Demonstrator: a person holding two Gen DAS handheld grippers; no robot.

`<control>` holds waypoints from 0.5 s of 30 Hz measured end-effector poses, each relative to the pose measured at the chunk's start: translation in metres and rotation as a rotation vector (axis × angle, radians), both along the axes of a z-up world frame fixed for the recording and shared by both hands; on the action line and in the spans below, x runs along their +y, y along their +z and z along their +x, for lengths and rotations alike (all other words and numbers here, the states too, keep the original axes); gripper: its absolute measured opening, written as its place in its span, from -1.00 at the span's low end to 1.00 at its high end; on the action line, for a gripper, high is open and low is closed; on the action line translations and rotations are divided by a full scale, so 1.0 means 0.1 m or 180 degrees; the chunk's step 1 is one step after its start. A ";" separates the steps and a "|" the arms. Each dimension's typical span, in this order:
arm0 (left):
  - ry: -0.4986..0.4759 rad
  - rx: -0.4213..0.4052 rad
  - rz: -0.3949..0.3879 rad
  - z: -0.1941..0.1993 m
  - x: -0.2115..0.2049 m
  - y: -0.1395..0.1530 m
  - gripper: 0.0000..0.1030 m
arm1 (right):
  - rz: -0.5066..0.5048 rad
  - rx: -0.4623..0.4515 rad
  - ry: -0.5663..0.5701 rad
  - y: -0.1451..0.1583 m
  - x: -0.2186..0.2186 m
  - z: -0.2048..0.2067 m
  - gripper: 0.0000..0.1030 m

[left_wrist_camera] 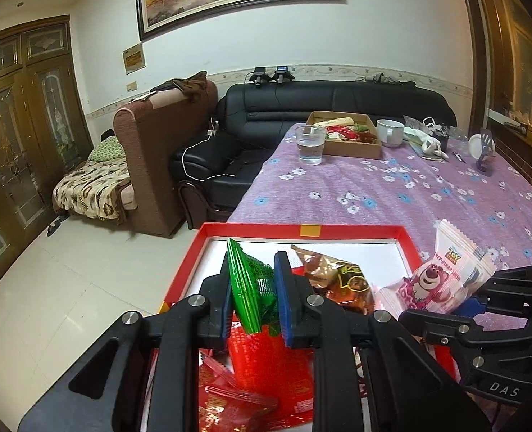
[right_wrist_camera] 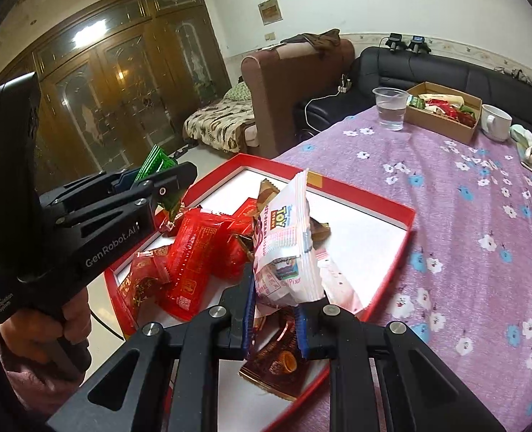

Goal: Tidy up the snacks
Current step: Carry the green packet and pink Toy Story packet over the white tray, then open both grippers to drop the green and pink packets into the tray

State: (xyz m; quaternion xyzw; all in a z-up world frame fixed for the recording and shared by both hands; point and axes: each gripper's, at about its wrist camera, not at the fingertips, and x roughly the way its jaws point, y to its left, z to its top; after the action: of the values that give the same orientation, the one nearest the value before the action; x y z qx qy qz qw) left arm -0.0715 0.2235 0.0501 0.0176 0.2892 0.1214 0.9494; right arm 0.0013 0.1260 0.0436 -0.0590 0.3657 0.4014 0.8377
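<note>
Glossy crinkled foil – green packet [left_wrist_camera: 253,288]; matt woven cloth on the table [left_wrist_camera: 391,187]; smooth red cardboard tray [left_wrist_camera: 355,231].

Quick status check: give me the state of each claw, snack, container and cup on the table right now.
Left claw: shut on green packet, held over the tray.
Right claw: shut on pink Toy Story packet, held over the tray.
Red tray: open, holds red and brown snacks.
Cardboard box: open, holds snacks.
Plastic cup: upright, partly filled with water.
White mug: upright.
</note>
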 end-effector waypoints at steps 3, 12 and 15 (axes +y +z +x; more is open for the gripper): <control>0.0027 0.0006 -0.0013 -0.02 0.05 -0.02 -0.65 | -0.0025 0.0002 0.0019 -0.02 0.05 0.00 -0.64; 0.0099 0.0062 -0.0050 -0.01 0.16 -0.08 -0.64 | -0.0129 0.0040 0.0036 -0.10 0.20 0.03 -0.58; 0.0144 0.0074 -0.0020 -0.01 0.17 -0.09 -0.62 | -0.0204 0.0032 0.0025 -0.14 0.24 0.03 -0.57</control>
State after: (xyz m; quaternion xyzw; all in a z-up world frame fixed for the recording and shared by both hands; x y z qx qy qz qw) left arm -0.0723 0.2402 0.0406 0.0095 0.3009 0.1416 0.9430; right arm 0.0043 0.1499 0.0299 -0.0853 0.3824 0.3930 0.8319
